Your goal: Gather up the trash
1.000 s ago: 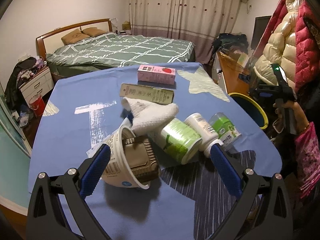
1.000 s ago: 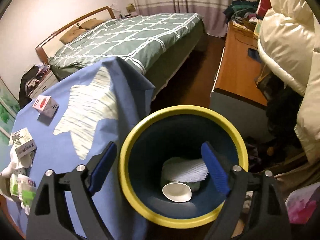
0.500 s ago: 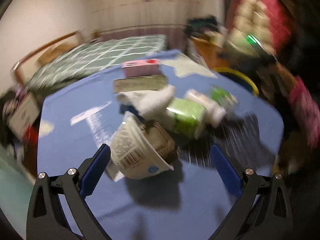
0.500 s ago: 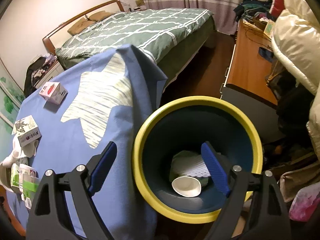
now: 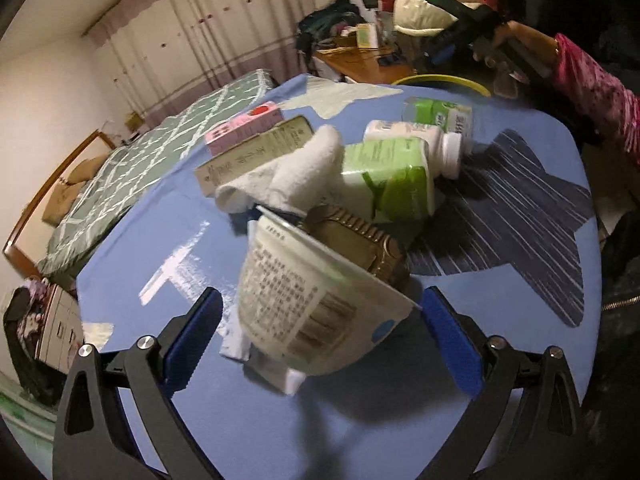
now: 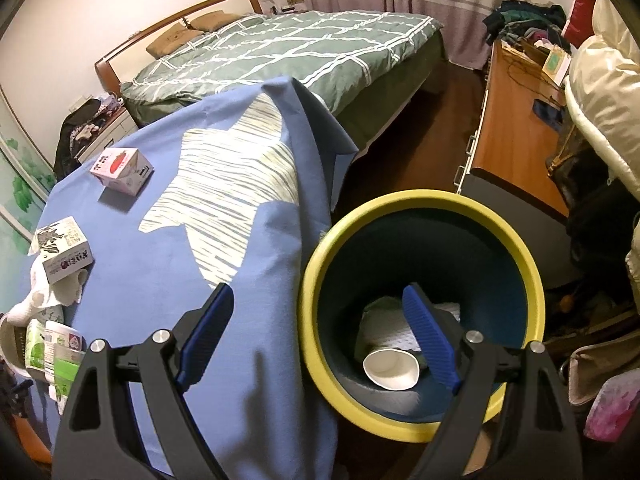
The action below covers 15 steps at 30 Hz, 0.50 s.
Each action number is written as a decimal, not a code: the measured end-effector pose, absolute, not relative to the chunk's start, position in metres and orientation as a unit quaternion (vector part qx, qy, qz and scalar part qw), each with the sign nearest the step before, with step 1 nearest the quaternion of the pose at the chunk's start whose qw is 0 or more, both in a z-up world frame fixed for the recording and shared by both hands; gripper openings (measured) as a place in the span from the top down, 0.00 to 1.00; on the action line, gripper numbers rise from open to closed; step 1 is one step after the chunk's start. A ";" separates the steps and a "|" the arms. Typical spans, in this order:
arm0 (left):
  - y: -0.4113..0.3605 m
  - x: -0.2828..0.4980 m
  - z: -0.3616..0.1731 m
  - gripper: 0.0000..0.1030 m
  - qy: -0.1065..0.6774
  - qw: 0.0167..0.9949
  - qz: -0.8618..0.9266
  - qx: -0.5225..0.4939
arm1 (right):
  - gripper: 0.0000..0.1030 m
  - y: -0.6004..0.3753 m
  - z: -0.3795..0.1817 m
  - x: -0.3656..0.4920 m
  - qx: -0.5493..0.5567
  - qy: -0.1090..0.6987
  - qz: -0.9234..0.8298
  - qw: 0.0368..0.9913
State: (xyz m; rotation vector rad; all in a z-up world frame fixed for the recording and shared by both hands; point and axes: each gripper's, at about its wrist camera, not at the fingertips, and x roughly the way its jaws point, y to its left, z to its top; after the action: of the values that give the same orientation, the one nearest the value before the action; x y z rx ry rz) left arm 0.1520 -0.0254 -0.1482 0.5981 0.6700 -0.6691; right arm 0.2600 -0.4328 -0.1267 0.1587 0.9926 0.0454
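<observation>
A pile of trash lies on the blue tablecloth (image 5: pixel 400 420). A white paper bowl (image 5: pixel 308 304) on its side holds a brown crumpled tray (image 5: pixel 360 236). Behind it are a white cloth (image 5: pixel 296 172), a green-white tub (image 5: pixel 392 176), a white bottle (image 5: pixel 416 136), a green packet (image 5: pixel 440 114), a tan box (image 5: pixel 256 152) and a pink carton (image 5: pixel 244 128). My left gripper (image 5: pixel 320 320) is open, its jaws either side of the bowl. My right gripper (image 6: pixel 320 332) is open and empty above the yellow-rimmed bin (image 6: pixel 316 264), which holds a white cup (image 6: pixel 392 368) and white paper.
The bin stands on the floor beside the table's edge, and its rim shows in the left wrist view (image 5: pixel 440 80). A green bed (image 6: pixel 304 48) lies behind the table. A wooden desk (image 6: pixel 516 120) and hanging jackets (image 6: pixel 600 92) are at the right.
My left gripper has moved in closer and tilted, so the paper bowl now sits between its open jaws. My right gripper has drifted left from over the bin toward the table edge.
</observation>
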 end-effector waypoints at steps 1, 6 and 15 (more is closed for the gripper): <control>-0.027 0.152 -0.150 0.10 0.314 0.844 -0.322 0.290 | 0.20 -0.433 -0.127 0.260 0.075 0.476 0.023 0.876; -0.036 0.147 -0.154 0.12 0.321 0.830 -0.338 0.307 | 0.20 -0.431 -0.129 0.260 0.074 0.482 0.028 0.873; -0.041 0.121 -0.147 0.07 0.436 0.805 -0.335 0.223 | 0.20 -0.430 -0.132 0.255 0.081 0.479 0.044 0.873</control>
State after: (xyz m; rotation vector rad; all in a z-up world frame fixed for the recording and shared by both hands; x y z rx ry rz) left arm 0.1214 -0.0410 -0.1473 0.4773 0.9332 -0.7173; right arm 0.2551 -0.4299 -0.1319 0.1685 1.0006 0.0912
